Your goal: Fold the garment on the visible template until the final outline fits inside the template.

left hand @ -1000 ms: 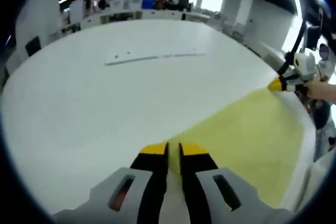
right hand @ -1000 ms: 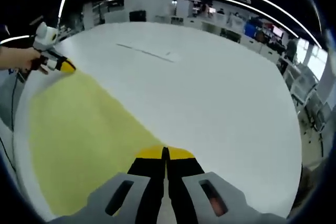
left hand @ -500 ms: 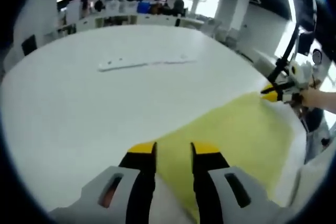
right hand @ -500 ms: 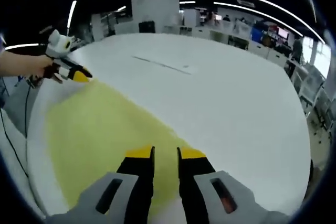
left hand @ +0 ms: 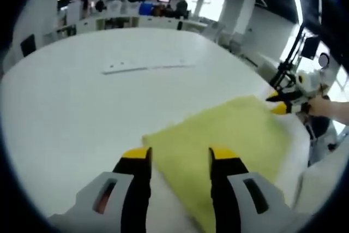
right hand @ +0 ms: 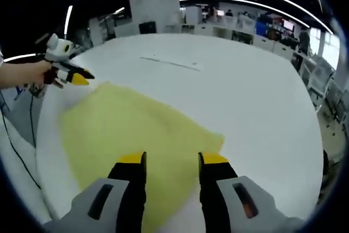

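Both tools, left (left hand: 175, 159) and right (right hand: 170, 163), spread apart over the blurred yellow garment (right hand: 136, 135).

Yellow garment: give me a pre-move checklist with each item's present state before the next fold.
1. Left gripper released: ok, jaws stand apart above the yellow garment.
2. Right gripper released: ok, jaws stand apart above the cloth.
3. Garment lying flat on the white table: ok, it looks spread out with no raised folds.
4. Garment fully in the workspace: cannot tell, its near edge runs under the jaws in both views.
5. Outline fits the template: cannot tell, no template border can be made out around the cloth.
6. Far strip on the table clear of the cloth: ok, it lies apart.
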